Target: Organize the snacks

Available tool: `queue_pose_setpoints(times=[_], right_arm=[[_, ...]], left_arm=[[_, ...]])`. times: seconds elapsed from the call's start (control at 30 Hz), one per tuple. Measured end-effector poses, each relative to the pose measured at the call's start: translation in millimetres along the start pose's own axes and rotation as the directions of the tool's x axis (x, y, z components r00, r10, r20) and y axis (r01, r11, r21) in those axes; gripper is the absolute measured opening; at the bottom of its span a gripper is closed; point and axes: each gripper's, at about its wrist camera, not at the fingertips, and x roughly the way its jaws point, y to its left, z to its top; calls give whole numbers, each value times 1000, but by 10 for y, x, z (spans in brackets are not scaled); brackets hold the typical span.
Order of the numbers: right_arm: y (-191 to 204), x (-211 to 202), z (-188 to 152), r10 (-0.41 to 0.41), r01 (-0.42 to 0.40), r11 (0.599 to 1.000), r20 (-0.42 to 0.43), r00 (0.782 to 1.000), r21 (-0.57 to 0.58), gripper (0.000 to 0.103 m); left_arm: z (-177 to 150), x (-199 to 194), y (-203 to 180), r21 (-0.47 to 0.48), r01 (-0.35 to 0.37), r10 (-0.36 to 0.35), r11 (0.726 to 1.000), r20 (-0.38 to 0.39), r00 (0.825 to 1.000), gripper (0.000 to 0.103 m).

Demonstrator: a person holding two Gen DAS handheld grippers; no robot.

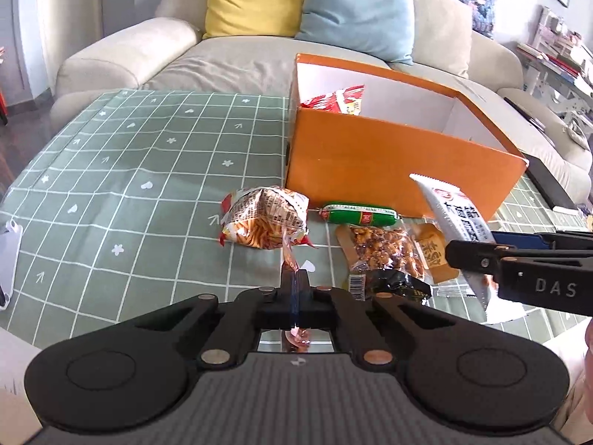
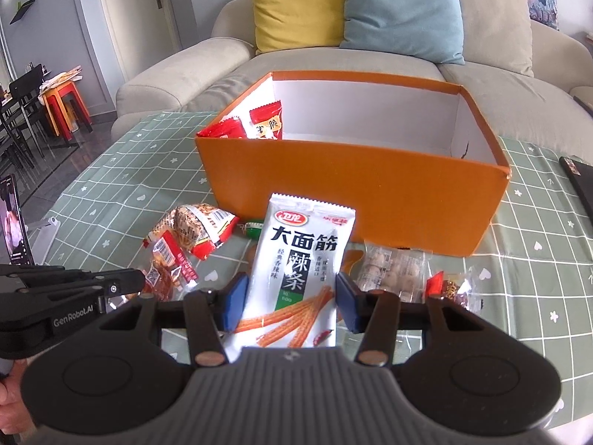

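Between the right gripper's (image 2: 291,298) blue pads, a white spicy-strip packet (image 2: 300,270) stands upright, clamped at both edges.
Ahead of it sits the orange box (image 2: 352,189); beside it, the left gripper (image 1: 294,289), level and low, has its jaws pressed together on a thin pinkish wrapper (image 1: 291,259).

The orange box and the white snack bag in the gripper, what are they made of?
The orange box looks like cardboard: stiff flat walls, matte orange outside, white inside, sharp folded corners. The white snack bag held in the right gripper looks like thin plastic film, smooth and slightly shiny, with a zigzag sealed top edge. It might have a foil lining, but that cannot be seen.
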Motion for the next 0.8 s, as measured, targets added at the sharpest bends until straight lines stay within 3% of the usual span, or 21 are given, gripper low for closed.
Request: queue_pose_setpoints(times=[0.17,0.4,0.53,0.63,0.7,0.73,0.8], right_arm=[[19,9,-9,8,-8,1000,-4,1000,-6,49],[8,-47,45,29,-29,1000,10,1000,-9,49],[30,-33,37,29,-29,999,7,1000,-22,49],[26,0,-22,32,-33,999,-15,999,-24,49],[15,25,-71,33,-34,999,-32,999,-23,49],[7,40,-96,32,-33,999,-39,999,-20,50],[-13,65,-138,26,-27,1000,-50,998,-12,50]], left_arm=[[19,-48,4,-18,13,-13,1000,6,1000,0],[236,-286,-79,10,36,-37,999,90,995,0],[240,-161,-115,39,26,-26,999,7,1000,0],[126,-55,-37,5,28,-28,1000,-59,998,13],[45,14,17,-3,50,-50,999,-109,993,35],[3,42,39,2,58,-57,998,-126,990,39],[-82,90,87,21,54,-51,998,-145,988,60]])
